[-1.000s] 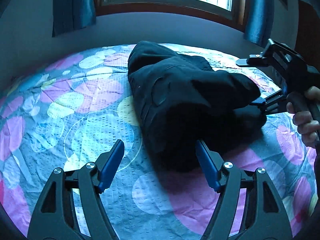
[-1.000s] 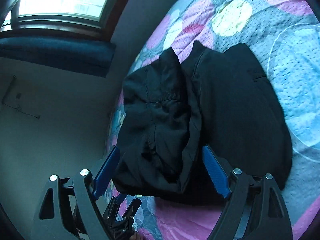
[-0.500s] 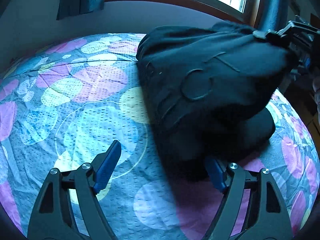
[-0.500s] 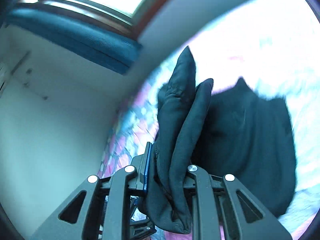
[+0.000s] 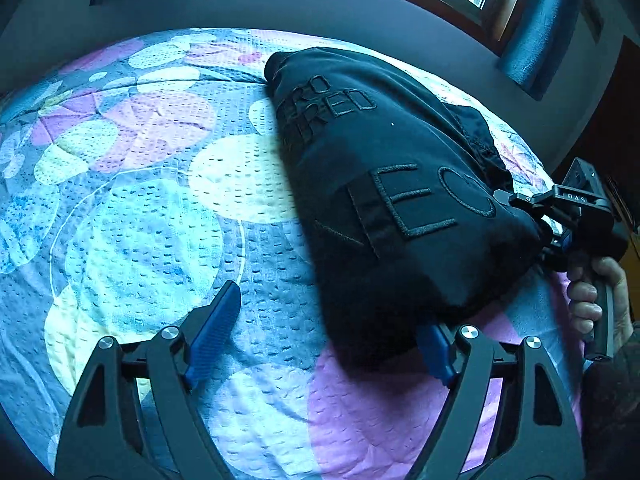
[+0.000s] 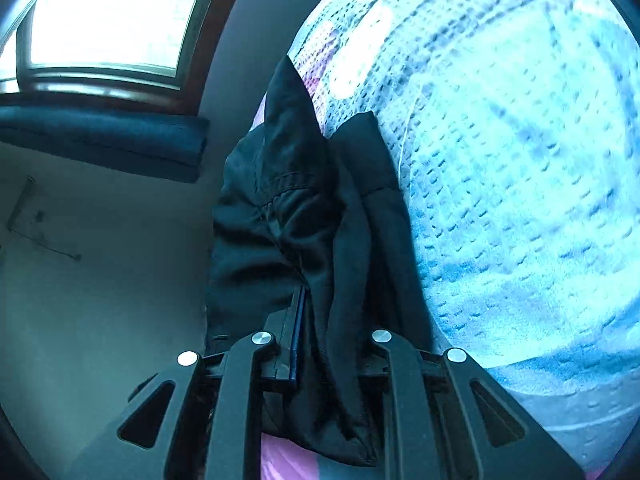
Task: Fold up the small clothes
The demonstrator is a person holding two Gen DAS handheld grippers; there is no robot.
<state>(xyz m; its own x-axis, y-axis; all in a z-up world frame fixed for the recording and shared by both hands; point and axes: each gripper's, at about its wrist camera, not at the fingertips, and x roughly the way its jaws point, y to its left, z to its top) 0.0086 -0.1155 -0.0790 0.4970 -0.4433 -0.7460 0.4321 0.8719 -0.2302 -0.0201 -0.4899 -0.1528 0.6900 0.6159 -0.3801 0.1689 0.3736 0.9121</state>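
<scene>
My tongs work in a home bedroom: a bed under a quilted bedspread printed with pastel circles, a wood-framed window with dark blue curtains at its side, and a plain painted wall close behind the bed.

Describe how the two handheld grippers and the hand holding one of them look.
The left gripper has black skeletal linkage arms with triangular cut-outs, silver pivot bolts and ribbed blue finger pads. The right gripper has the same black frame and silver bolts. A bare hand grips its black handle.
</scene>
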